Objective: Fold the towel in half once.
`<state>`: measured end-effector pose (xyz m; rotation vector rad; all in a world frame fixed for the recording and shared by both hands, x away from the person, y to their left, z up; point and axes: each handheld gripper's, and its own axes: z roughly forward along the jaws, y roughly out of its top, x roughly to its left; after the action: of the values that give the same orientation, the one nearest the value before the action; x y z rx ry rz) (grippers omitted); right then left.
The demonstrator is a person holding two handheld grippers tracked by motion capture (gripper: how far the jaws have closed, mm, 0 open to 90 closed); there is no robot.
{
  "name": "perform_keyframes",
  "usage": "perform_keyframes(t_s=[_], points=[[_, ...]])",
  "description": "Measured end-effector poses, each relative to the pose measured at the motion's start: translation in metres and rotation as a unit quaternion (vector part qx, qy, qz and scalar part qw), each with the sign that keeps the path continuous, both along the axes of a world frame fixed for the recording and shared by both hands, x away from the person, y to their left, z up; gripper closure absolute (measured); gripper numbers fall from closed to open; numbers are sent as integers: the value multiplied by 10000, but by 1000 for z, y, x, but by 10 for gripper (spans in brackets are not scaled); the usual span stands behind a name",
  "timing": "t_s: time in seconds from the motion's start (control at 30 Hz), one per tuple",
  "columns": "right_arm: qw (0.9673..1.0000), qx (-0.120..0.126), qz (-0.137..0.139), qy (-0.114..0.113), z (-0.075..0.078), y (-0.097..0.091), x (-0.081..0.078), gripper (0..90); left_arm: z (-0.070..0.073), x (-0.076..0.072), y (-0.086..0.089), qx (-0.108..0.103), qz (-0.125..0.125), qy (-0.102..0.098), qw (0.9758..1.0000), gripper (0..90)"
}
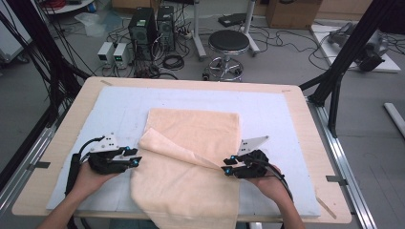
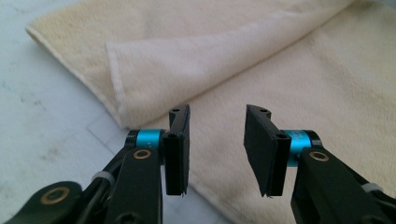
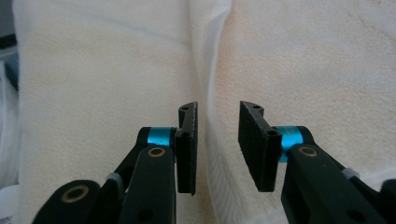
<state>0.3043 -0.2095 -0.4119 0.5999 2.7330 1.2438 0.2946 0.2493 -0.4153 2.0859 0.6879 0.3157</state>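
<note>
Both grippers' jaws, left gripper [image 1: 135, 157] and right gripper [image 1: 228, 165], part-open, empty, flanking folded cream terry towel [image 1: 191, 157].

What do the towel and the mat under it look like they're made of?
The towel looks like soft cotton terry: cream, matte, with a nubby looped pile and a stitched hem. The mat looks like thin foam or felt: pale blue-grey, flat, dull, faintly smudged. Which of the two is unclear.

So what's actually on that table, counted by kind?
Towels: 1, the peach towel, partly folded over itself.
Mats: 1, the pale blue mat under it.
Hand-held grippers: 2, the left gripper and the right gripper, both open.
Total: 4.
</note>
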Motion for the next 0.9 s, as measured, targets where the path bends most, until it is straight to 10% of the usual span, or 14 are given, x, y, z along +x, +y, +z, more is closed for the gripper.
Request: perform_keyframes(t_s=[0.4,0.6,0.7,0.8,0.9], points=[[9992,-297,-200,-179,-10,4,-1,600,-17,-16,-2,128,-314,223,9992,513],[9987,-427,-201,-183,-16,4,-4,586,-23,-26,-6,105,-1102,448,9928,495],[9984,-509,-192,-164,-18,6,-2,585,-27,-29,-12,284,-1139,339,9925,586],[9983,-543,-165,-115,-21,7,0,606,-23,-23,-18,376,-1057,413,9928,858],[9986,-494,-191,-93,-21,5,3,619,-12,-15,-29,404,-1088,343,9926,871]])
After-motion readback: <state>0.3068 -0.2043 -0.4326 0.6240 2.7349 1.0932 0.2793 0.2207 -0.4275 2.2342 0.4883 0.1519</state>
